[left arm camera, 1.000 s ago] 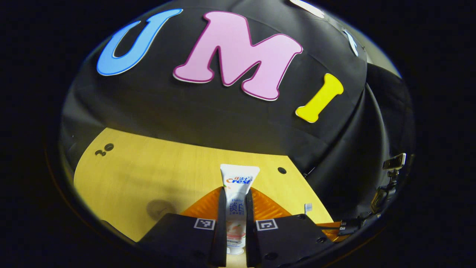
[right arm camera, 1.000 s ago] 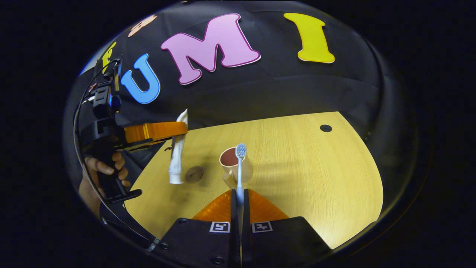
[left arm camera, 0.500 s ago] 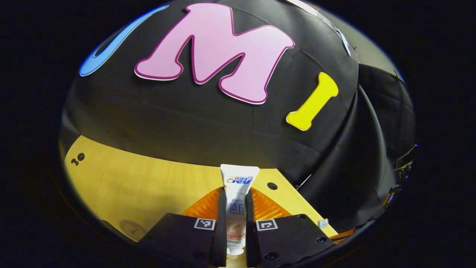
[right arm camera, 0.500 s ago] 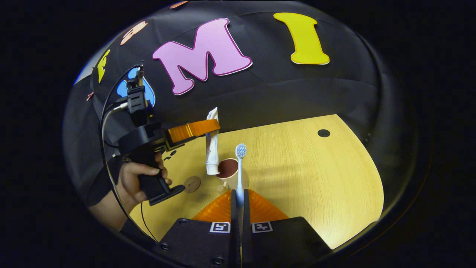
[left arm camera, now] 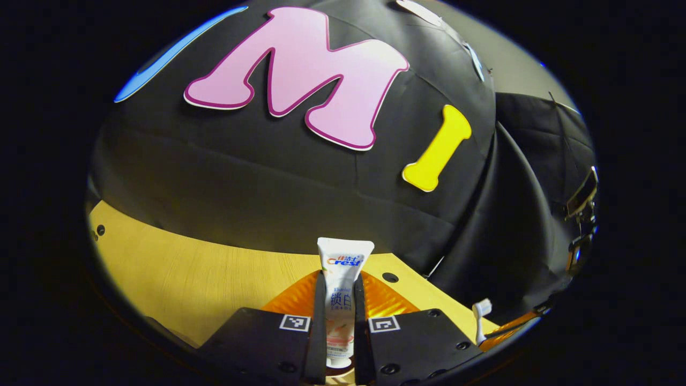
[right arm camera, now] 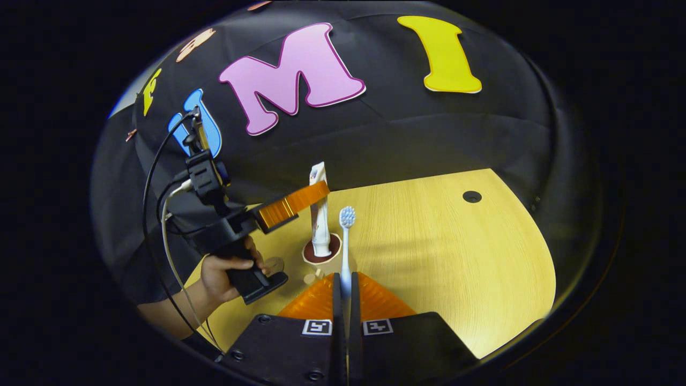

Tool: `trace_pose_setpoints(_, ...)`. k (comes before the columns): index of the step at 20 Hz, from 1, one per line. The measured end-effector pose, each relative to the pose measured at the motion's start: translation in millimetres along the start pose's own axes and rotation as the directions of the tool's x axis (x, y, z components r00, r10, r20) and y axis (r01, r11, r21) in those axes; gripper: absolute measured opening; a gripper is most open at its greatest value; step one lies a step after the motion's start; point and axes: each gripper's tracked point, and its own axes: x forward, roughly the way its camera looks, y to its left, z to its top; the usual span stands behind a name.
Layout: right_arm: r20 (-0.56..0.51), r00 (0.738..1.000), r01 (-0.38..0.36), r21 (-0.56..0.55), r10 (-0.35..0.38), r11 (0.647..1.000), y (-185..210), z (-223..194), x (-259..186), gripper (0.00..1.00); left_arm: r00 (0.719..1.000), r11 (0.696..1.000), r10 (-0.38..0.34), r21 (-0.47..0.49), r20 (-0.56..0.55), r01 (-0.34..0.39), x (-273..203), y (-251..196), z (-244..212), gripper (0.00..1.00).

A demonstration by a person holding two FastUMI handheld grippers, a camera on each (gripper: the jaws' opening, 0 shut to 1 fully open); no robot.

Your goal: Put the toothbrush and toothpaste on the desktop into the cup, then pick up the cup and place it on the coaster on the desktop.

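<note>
Over the cup, both grippers loaded up.

Up close in the right gripper view, right gripper (right arm camera: 343,287) clamped tight on the toothbrush (right arm camera: 345,244), bristles pointing up, hovering just in front of the cup (right arm camera: 323,253). Just beyond, left gripper (right arm camera: 319,190) pinching the toothpaste (right arm camera: 320,225) upright, cap end dipping into the cup mouth. Coaster (right arm camera: 273,264) flat on the desktop (right arm camera: 455,257), a bit left of the cup, beside the hand (right arm camera: 225,271). Left gripper view: same squeeze on the tube, fingers (left arm camera: 320,321) on both sides.
</note>
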Motion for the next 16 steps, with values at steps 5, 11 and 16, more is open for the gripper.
trace_pose_setpoints(5, 0.033, 0.999, 0.003, -0.002, -0.003, 1.000, 1, 2, 18, 0.06, 1.000, 0.999, 0.005, 0.052, -0.018, -0.004, 3, 11, -39, 0.35)
trace_pose_setpoints(11, 0.074, 0.997, -0.002, -0.048, 0.005, 0.999, 10, 8, 26, 0.06, 0.999, 0.997, 0.049, 0.058, -0.005, -0.049, -15, 17, -41, 0.73)
trace_pose_setpoints(16, 0.141, 0.990, -0.022, -0.049, 0.029, 0.999, 21, 27, 37, 0.06, 0.989, 0.991, 0.130, 0.031, 0.066, -0.133, -63, 33, -4, 0.98)
